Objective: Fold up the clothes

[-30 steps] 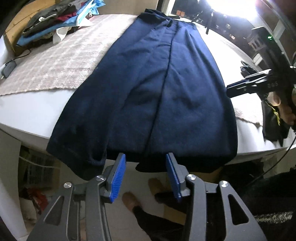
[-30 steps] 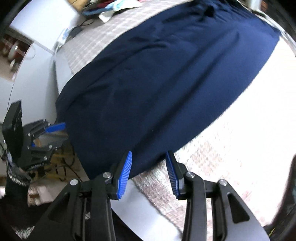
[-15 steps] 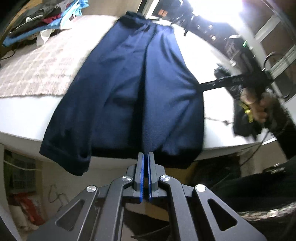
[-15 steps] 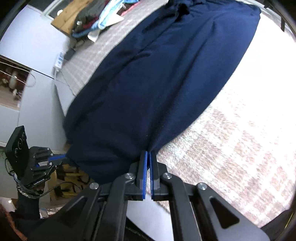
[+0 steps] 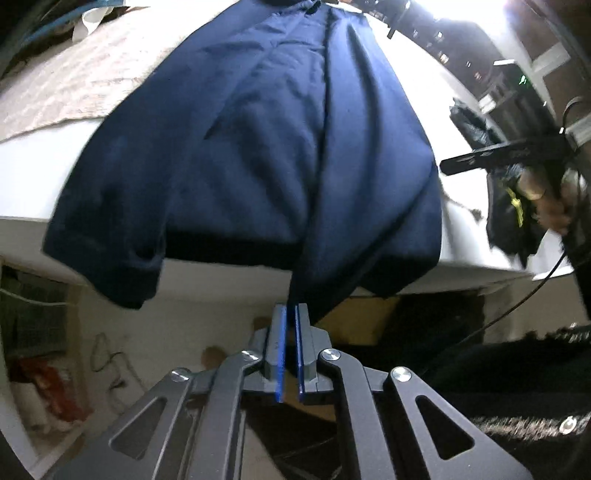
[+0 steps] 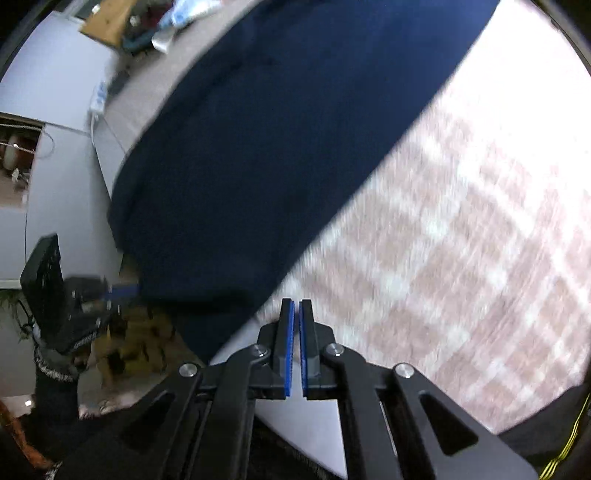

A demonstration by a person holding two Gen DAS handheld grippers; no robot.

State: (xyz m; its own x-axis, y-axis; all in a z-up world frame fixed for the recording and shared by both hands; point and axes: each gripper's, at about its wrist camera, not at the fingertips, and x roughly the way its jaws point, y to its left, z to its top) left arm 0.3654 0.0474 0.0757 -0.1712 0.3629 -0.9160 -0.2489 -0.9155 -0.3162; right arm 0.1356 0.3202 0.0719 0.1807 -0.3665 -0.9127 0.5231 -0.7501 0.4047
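A navy garment (image 5: 258,147) lies lengthwise on the table, its hem hanging over the near edge. My left gripper (image 5: 291,306) is shut on a pinch of that hem just below the table edge, and a ridge of cloth runs up from its tips. In the right wrist view the same navy garment (image 6: 277,147) fills the upper left. There my right gripper (image 6: 296,302) is shut at the very tips on the garment's side edge near its lower corner. The right gripper (image 5: 443,168) also shows in the left wrist view, touching the garment's right edge. The left gripper (image 6: 125,290) appears blurred at the hem.
A beige checked cloth (image 6: 461,240) covers the white table (image 5: 29,177). A pile of clothes (image 6: 162,22) sits at the far end, and a dark garment (image 5: 476,122) lies at the right. A person's hand (image 5: 543,199) holds the right gripper. Boxes (image 6: 140,332) stand under the table.
Both grippers went from open to shut on the navy garment, the left at the hem and the right at the side edge. The hem is now drawn into a ridge toward the left gripper.
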